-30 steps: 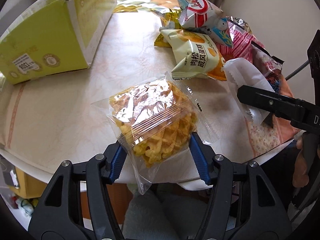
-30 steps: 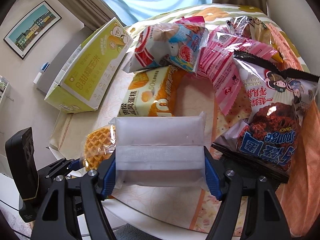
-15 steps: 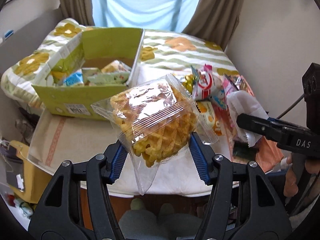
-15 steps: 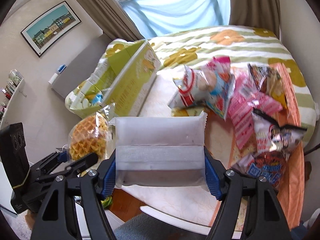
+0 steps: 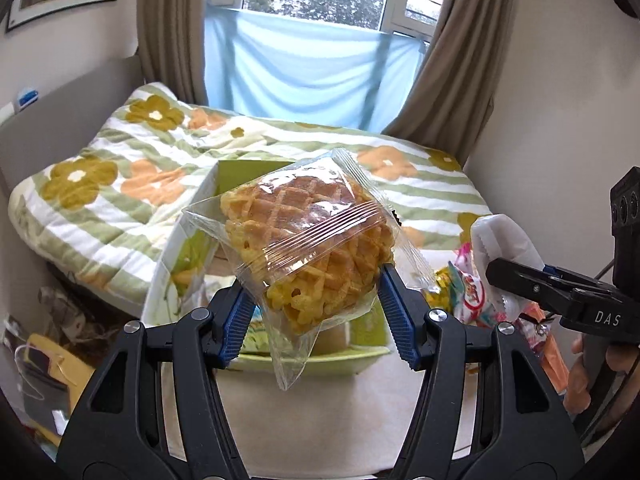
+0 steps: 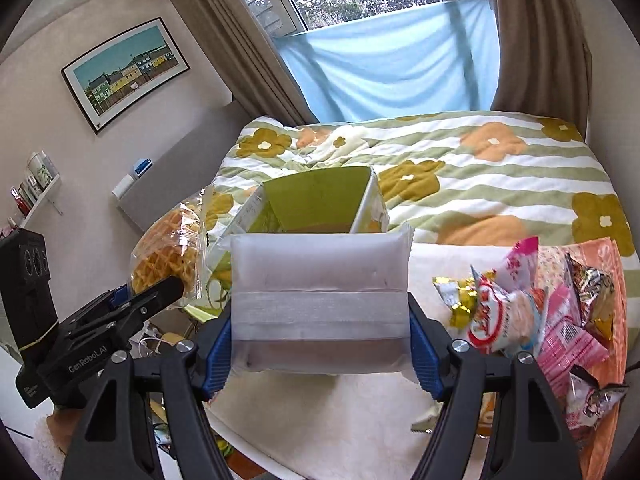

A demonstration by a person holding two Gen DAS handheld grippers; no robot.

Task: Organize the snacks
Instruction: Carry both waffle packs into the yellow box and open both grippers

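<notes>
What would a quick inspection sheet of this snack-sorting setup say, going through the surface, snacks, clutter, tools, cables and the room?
Surface: white table, partly bare.
Job's things: waffle pack and white pack held in the air; open green box beyond them; snack pile on the table's right side.
Clutter: bags and papers on the floor at the left.
Tools: left tool shut on the waffle pack; right tool shut on the white pack.
Cables: thin dark cable by the right tool.
Surroundings: floral quilt, blue cloth under the window, framed picture.

Clear-wrapped waffle point(image 5: 316, 248) & white packet point(image 6: 320, 300) aloft over open green box point(image 6: 320, 200).
</notes>
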